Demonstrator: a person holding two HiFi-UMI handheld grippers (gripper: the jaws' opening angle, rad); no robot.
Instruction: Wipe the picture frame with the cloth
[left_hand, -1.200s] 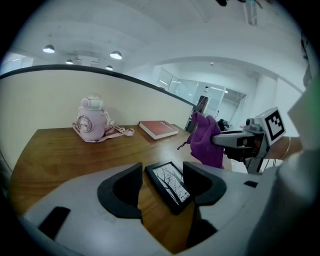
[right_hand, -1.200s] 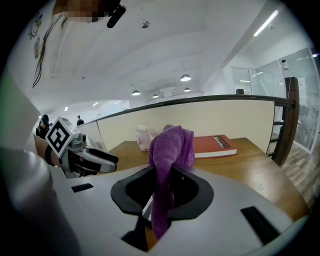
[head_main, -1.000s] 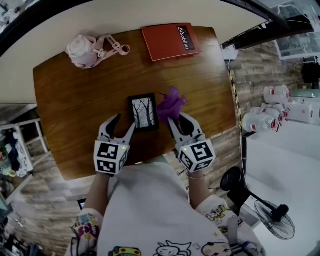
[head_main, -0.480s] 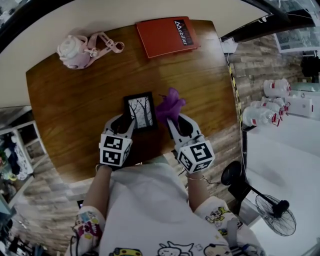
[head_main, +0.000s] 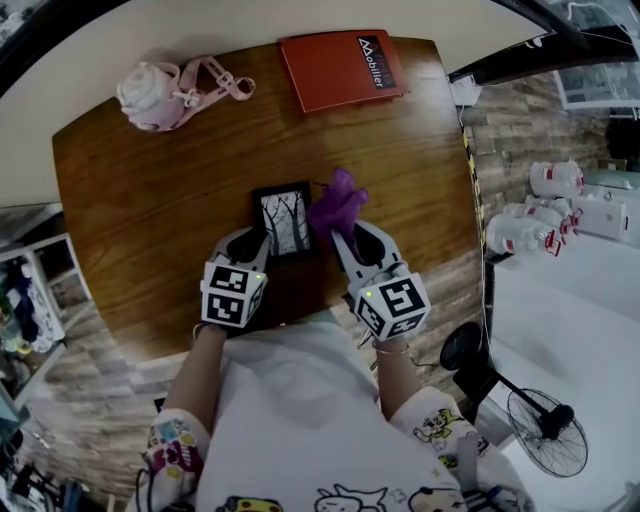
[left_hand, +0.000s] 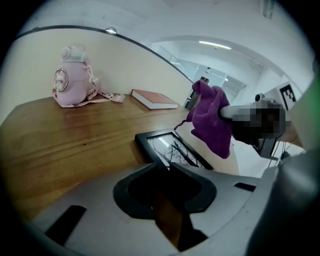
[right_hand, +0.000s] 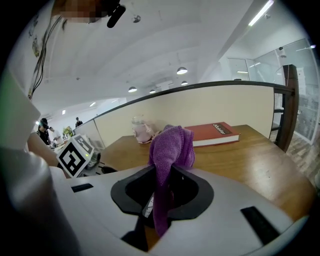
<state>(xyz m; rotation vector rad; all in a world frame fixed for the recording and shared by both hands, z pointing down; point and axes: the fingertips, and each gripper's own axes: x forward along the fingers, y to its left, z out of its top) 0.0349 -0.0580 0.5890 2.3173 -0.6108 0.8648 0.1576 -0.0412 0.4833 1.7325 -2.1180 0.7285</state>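
Note:
A small black picture frame (head_main: 285, 220) (left_hand: 175, 147) with a tree print lies flat on the wooden table (head_main: 150, 200). My left gripper (head_main: 255, 243) (left_hand: 167, 166) is low at the frame's near left corner. Its jaws are closing, and the corner sits pinched between the tips. To the right, my right gripper (head_main: 348, 232) (right_hand: 167, 167) is shut on a purple cloth (head_main: 338, 205) (right_hand: 172, 145). The cloth (left_hand: 212, 120) bunches up above the jaws and hangs just off the frame's right edge, above the table.
A red book (head_main: 340, 70) lies at the table's far edge, and a pink bottle with a strap (head_main: 155, 95) stands at the far left. Off the table's right side are white containers (head_main: 555, 180) and a floor fan (head_main: 545, 445).
My left gripper has dropped forward onto the frame's near left corner, and its wide jaws have narrowed around it. The right gripper and the cloth have stayed put.

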